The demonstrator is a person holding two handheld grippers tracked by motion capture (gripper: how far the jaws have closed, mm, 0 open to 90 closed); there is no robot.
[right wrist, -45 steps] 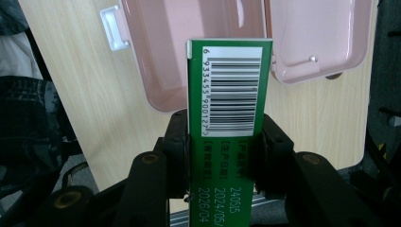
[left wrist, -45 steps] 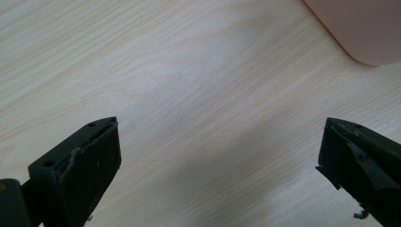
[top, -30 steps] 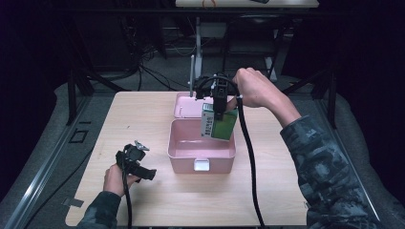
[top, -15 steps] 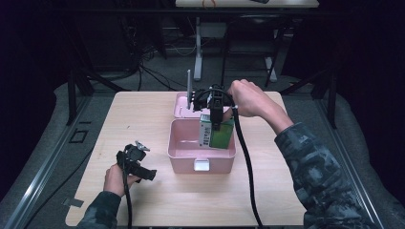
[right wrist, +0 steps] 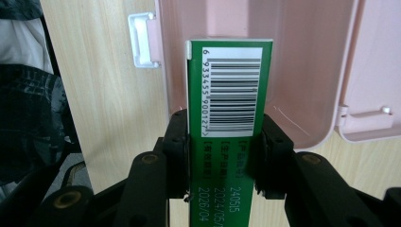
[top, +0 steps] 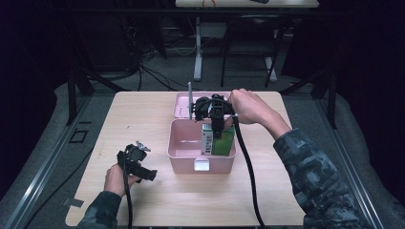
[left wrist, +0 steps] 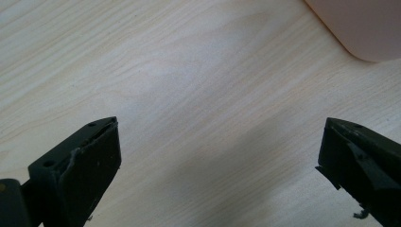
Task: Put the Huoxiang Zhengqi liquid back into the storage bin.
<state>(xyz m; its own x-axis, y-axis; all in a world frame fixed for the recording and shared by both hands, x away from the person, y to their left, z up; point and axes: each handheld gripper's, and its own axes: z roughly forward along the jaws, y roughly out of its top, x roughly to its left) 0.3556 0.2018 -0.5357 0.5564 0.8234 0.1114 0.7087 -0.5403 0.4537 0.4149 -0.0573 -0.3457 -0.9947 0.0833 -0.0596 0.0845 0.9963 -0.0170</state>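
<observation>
Taking the pink box (top: 184,151) as the landmark: nearest the person, off the box's front left corner and apart from it, the left tool (top: 136,160) is held low over the wooden table (top: 143,114). In the left gripper view its two black jaws stand wide apart with only bare table between them, so it is released, and a rounded pink corner of the box (left wrist: 364,33) shows at the top right. The box's white latch (top: 202,165) sits on its front wall. Above the box's right half, the right tool (top: 216,125) points down and is clenched on a green carton (top: 224,142), whose lower part is already inside the box. In the right gripper view the pads press both narrow sides of the carton (right wrist: 230,99), its barcode face up, with the box's pink floor (right wrist: 302,71) behind it. Beyond the box, its open lid (top: 184,102) lies on the table.
</observation>
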